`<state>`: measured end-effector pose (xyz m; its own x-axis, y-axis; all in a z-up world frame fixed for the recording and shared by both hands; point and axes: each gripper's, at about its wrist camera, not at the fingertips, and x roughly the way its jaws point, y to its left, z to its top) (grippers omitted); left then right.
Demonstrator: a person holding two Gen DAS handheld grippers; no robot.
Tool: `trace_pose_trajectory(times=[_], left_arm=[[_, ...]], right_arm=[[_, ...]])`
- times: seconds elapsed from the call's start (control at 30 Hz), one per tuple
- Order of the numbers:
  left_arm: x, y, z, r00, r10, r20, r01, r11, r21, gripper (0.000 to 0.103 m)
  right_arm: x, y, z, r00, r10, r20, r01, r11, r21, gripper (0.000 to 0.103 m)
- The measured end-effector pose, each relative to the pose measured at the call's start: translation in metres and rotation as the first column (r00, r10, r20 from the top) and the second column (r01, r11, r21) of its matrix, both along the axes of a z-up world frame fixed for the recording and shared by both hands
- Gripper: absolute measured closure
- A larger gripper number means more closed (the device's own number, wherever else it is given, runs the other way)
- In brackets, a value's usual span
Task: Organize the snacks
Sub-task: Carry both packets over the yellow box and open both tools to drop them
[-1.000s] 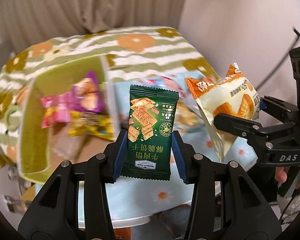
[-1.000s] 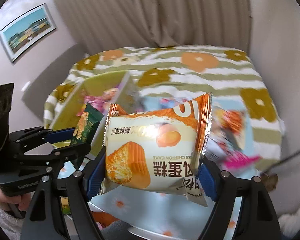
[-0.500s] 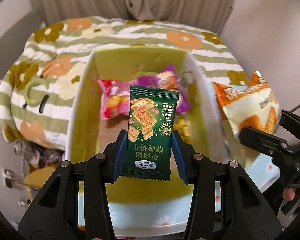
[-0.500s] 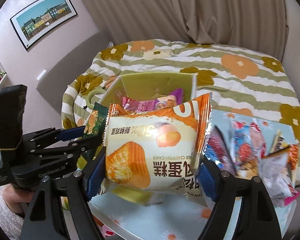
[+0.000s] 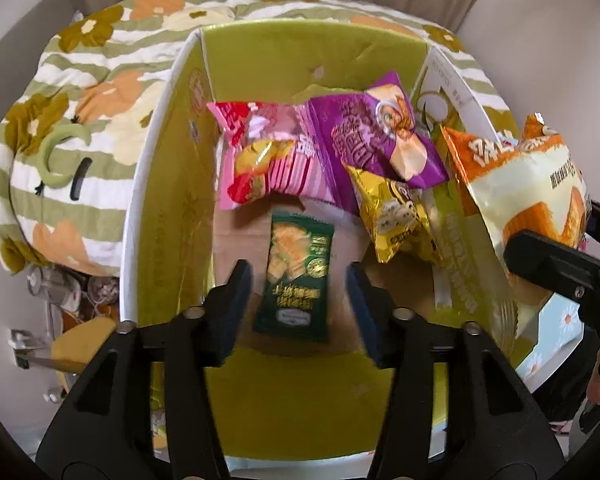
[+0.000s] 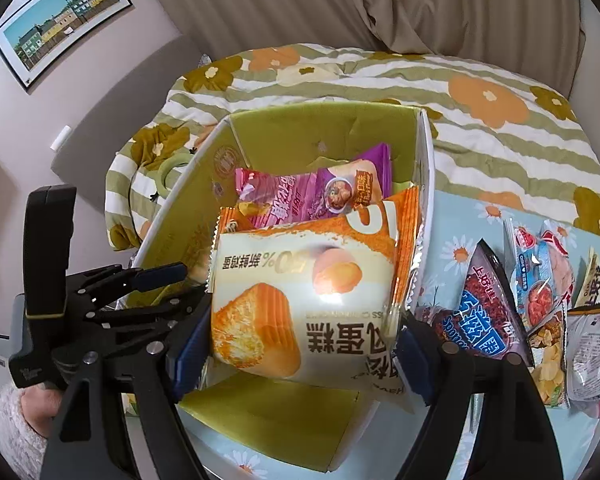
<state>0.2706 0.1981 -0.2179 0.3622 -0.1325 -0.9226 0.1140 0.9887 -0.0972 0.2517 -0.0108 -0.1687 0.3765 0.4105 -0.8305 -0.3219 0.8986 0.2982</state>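
Beige curtains (image 6: 300,4) and a framed street picture (image 6: 60,12) back a bed with a striped floral duvet (image 6: 480,92), before which stands a small table with a daisy-print cloth (image 6: 456,248). Over it, the left gripper (image 5: 298,292) has just been opening — its blue pads stand clear on either side of the green cracker packet (image 5: 296,276), which lies blurred and loose above the brown floor of the yellow-green cardboard box (image 5: 168,216). Beyond it, against the box's far wall, lie a pink snack bag (image 5: 260,156), a purple one (image 5: 376,136) and a gold one (image 5: 396,216). The right gripper (image 6: 300,344) clamps an orange-and-cream chiffon cake bag (image 6: 300,300) at the box's near right corner, hiding much of the inside. Right of the box, more snack packets (image 6: 540,300) crowd the cloth's right edge.
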Motion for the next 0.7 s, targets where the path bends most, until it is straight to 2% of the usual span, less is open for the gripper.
trace_pose_trajectory(times=[0.03,0.07,0.1,0.2,0.33,0.47,0.7], left_arm=[[-0.002,0.001,0.001,1.0,0.005,0.005,-0.005,1.0,0.004,0.014],[-0.006,0.002,0.003,1.0,0.011,0.015,-0.011,1.0,0.006,0.006],[-0.011,0.004,0.007,0.999,0.019,0.035,-0.019,1.0,0.003,0.002],[-0.026,0.009,0.019,0.998,0.034,0.058,-0.034,0.999,-0.009,0.002],[-0.043,0.014,0.034,0.994,0.056,0.094,-0.059,0.998,0.029,0.002],[-0.059,0.022,0.045,0.989,0.083,0.125,-0.087,0.996,0.031,0.002],[-0.071,0.043,0.05,0.984,0.112,0.136,-0.117,0.993,0.032,0.002]], right_arm=[[0.0,0.0,0.0,1.0,-0.004,-0.001,0.004,1.0,-0.001,0.025],[0.0,-0.001,0.0,1.0,-0.007,-0.003,0.007,1.0,-0.001,0.025],[-0.001,-0.002,0.0,1.0,-0.009,-0.002,0.009,1.0,-0.002,0.025],[-0.006,-0.003,0.003,1.0,-0.012,0.0,0.012,1.0,0.002,0.025],[-0.01,-0.001,0.005,1.0,-0.005,-0.015,0.005,1.0,0.02,0.024],[-0.016,0.012,0.005,1.0,0.003,-0.012,-0.002,1.0,0.021,0.024],[-0.02,0.033,-0.007,1.0,0.005,-0.03,-0.005,1.0,0.017,0.024]])
